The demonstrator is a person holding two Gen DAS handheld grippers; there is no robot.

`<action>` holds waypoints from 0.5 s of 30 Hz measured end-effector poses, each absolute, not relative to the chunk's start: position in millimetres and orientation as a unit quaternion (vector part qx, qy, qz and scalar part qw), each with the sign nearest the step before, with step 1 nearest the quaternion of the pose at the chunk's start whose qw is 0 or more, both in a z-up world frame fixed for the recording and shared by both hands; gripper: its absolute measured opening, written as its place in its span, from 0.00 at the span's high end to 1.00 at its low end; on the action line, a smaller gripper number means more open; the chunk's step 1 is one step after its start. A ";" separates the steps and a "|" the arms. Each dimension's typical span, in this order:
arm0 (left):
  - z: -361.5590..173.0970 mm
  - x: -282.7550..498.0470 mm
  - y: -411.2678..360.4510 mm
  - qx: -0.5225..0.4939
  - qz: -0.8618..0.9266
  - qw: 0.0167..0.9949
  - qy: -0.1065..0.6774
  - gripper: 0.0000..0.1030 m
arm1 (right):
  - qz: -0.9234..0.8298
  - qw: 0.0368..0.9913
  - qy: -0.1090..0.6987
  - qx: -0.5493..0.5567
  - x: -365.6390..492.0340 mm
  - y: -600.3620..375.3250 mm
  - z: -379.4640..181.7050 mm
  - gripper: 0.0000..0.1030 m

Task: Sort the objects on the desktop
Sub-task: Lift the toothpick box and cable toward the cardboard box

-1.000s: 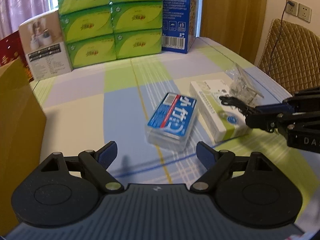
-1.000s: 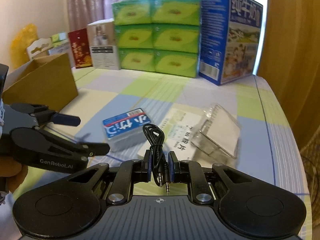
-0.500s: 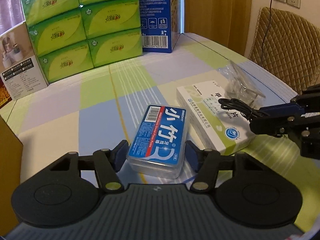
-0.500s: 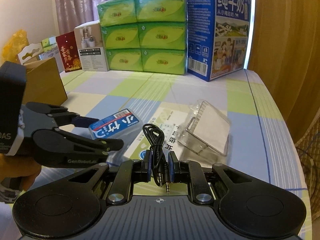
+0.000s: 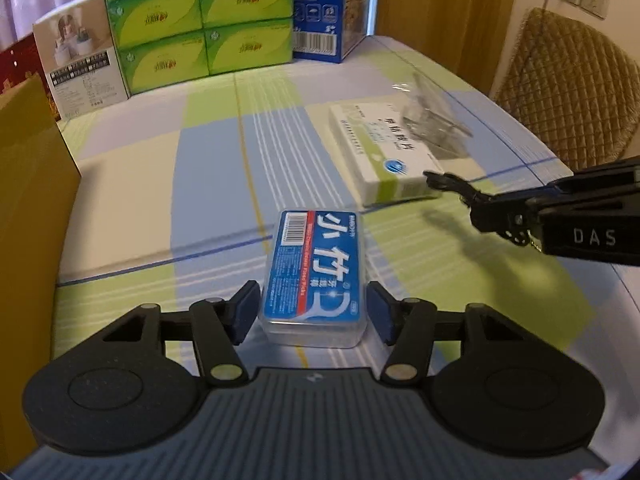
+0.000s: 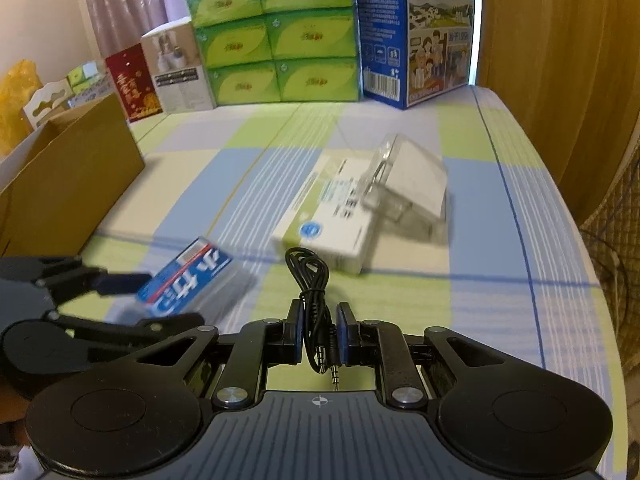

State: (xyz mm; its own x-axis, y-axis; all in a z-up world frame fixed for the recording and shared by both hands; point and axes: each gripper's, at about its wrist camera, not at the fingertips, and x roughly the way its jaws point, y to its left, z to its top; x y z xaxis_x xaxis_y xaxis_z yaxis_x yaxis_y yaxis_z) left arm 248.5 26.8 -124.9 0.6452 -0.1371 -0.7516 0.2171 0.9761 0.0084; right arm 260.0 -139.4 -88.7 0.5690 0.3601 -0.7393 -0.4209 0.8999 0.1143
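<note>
A blue-labelled clear floss-pick box (image 5: pixel 316 268) sits between the pads of my left gripper (image 5: pixel 313 310), which is shut on its sides. In the right wrist view the same box (image 6: pixel 192 280) hangs tilted above the tablecloth in the left gripper (image 6: pixel 160 304). My right gripper (image 6: pixel 318 334) is shut on a coiled black audio cable (image 6: pixel 308 280), whose plug points back toward the camera. In the left wrist view that gripper (image 5: pixel 480 216) comes in from the right with the cable (image 5: pixel 444 180) sticking out of it.
A white medicine box (image 6: pixel 332 220) lies mid-table with a clear plastic case (image 6: pixel 408 184) leaning on it. An open cardboard box (image 6: pixel 68 176) stands at the left. Green tissue packs (image 6: pixel 276 36) and a blue milk carton (image 6: pixel 416 28) line the back. A padded chair (image 5: pixel 568 92) stands beyond the right edge.
My left gripper moved in around the floss-pick box, closed on it and drew it away from the white medicine box. The right gripper kept hold of the cable and shifted slightly.
</note>
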 end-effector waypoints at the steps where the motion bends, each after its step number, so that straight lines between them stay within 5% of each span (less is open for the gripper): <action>1: -124.8 246.0 24.6 0.059 -0.099 0.908 0.404 0.42 | 0.217 0.884 0.411 -0.037 255.7 -140.2 -89.7 0.87; 9: -132.8 260.4 21.7 0.061 -0.110 0.908 0.400 0.40 | 0.204 0.884 0.421 -0.016 252.1 -143.8 -95.1 0.87; 15: -138.4 270.3 23.7 0.057 -0.107 0.903 0.411 0.50 | 0.208 0.882 0.422 -0.013 256.4 -138.3 -97.1 0.87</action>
